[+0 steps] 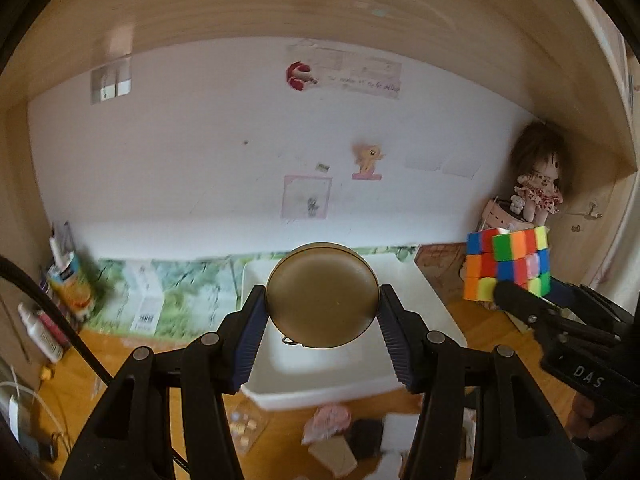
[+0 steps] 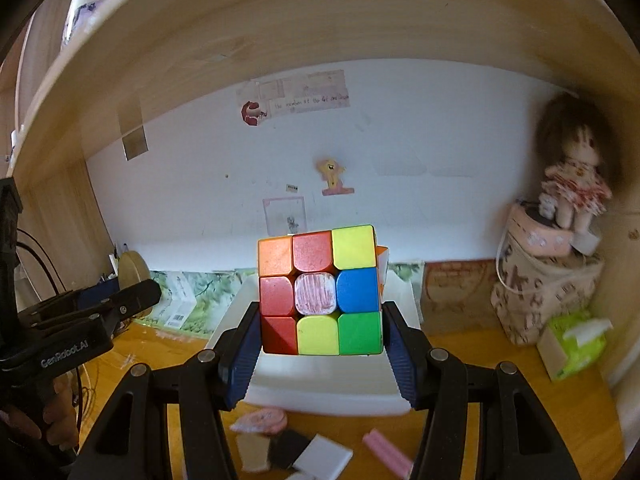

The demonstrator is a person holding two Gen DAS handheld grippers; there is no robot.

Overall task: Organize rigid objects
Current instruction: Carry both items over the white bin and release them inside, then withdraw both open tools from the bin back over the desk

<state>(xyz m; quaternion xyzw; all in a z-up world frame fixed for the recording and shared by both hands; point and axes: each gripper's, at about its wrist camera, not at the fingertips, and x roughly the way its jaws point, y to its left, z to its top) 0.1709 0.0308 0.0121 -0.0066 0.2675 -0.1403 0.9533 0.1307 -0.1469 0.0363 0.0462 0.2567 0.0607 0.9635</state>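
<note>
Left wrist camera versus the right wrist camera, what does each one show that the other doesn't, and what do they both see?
Only the left wrist view shows the juice carton and the bottles at the desk's left edge. Only the right wrist view shows the green tissue box and the patterned bag under the doll. Both show the round brass case held in the left gripper, the Rubik's cube held in the right gripper, the white bin beneath them, and the doll.
</note>
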